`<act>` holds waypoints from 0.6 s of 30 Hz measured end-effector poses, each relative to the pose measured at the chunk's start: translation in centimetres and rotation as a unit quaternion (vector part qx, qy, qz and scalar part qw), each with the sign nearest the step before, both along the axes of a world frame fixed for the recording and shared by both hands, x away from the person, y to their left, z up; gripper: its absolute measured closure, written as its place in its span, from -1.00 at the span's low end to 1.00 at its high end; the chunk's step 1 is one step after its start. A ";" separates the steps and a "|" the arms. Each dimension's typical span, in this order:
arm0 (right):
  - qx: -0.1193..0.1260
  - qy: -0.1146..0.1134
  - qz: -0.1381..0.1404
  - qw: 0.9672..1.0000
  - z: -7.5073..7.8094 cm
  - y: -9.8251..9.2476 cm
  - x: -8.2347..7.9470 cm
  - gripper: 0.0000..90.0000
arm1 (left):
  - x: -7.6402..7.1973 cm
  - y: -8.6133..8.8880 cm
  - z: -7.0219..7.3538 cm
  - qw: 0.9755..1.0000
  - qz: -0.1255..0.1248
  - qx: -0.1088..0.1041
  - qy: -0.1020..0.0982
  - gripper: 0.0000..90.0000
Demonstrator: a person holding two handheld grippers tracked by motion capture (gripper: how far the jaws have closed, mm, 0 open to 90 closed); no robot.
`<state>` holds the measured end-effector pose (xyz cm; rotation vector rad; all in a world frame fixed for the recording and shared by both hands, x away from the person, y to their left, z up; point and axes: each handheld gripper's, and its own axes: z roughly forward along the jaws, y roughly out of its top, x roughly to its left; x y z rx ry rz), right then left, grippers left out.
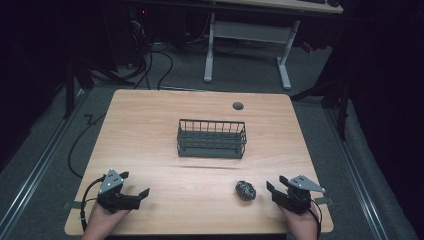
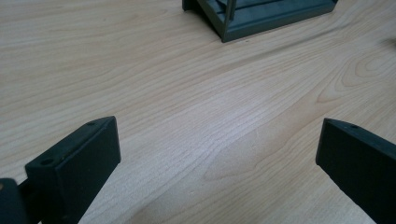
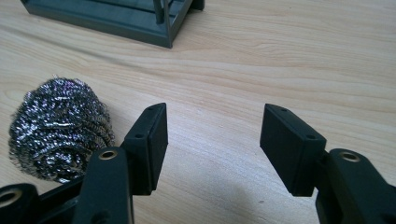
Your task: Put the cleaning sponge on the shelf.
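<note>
Right gripper view: the right hand-held gripper (image 3: 212,140) is held with jaws apart and empty, the steel scourer (image 3: 58,128) lying just beside it on the surface (image 3: 280,56). Nothing is grasped yet; the wire basket (image 1: 212,138) beyond stands unfilled. The left hand-held gripper (image 2: 217,154) is also spread wide.

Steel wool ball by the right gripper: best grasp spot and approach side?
Grip the steel wool ball across its rounded middle; it is a roundish lump with no handle, so any opposite sides should do. It lies free on the table, just left of the right gripper, whose jaws stand apart with nothing between them. Probably swing that gripper left or come from above, opening wider to straddle it.
</note>
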<state>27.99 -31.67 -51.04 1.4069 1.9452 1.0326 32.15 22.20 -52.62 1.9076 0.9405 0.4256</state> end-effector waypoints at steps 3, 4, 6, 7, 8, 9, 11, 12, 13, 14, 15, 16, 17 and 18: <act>-0.014 -0.010 -0.001 1.000 0.1 0.1 -0.1 -0.11 | 0.4 -0.2 0.2 1.000 -0.003 -0.005 -0.007 -0.99; -0.014 -0.010 -0.001 1.000 0.1 0.1 -0.1 -0.11 | 0.4 -0.2 0.2 1.000 -0.003 -0.005 -0.007 -0.99; -0.012 -0.016 -0.008 1.000 0.2 -0.1 -0.3 -0.12 | 0.6 -0.2 0.2 1.000 -0.004 -0.007 -0.009 -0.99; -0.009 -0.017 -0.014 1.000 0.2 -0.2 -0.4 -0.13 | 0.6 -0.1 0.3 1.000 -0.003 -0.010 -0.008 -0.99; -0.009 -0.017 -0.014 1.000 0.2 -0.2 -0.4 -0.13 | 0.6 -0.1 0.3 1.000 -0.003 -0.010 -0.008 -0.99; -0.009 -0.014 -0.016 1.000 0.2 -0.2 -0.4 -0.14 | 0.5 -0.1 0.3 1.000 -0.004 -0.010 -0.010 -0.99; -0.011 -0.010 -0.019 1.000 0.1 -0.1 -0.3 -0.16 | 0.3 -0.1 0.3 1.000 -0.003 -0.011 -0.010 -0.99; -0.014 -0.010 -0.017 1.000 0.0 -0.1 -0.2 -0.18 | 0.2 0.0 0.4 1.000 -0.004 -0.009 -0.013 -0.99; -0.012 -0.002 -0.018 1.000 0.0 0.1 0.0 -0.21 | 0.1 0.1 0.5 1.000 -0.005 -0.007 -0.014 -0.99; -0.012 -0.002 -0.018 1.000 0.0 0.1 0.0 -0.21 | 0.1 0.1 0.5 1.000 -0.005 -0.007 -0.014 -0.99; -0.008 0.003 -0.014 1.000 0.1 0.2 0.1 -0.21 | 0.0 0.2 0.5 1.000 -0.004 -0.004 -0.016 -0.99; -0.008 0.003 -0.014 1.000 0.1 0.2 0.1 -0.21 | 0.0 0.2 0.5 1.000 -0.004 -0.004 -0.016 -0.99; -0.009 0.003 -0.012 1.000 0.2 0.2 0.2 -0.21 | 0.0 0.2 0.5 1.000 -0.002 -0.005 -0.019 -0.99; -0.010 0.004 -0.013 1.000 0.2 0.2 0.3 -0.21 | 0.0 0.2 0.5 1.000 -0.001 -0.006 -0.019 -0.99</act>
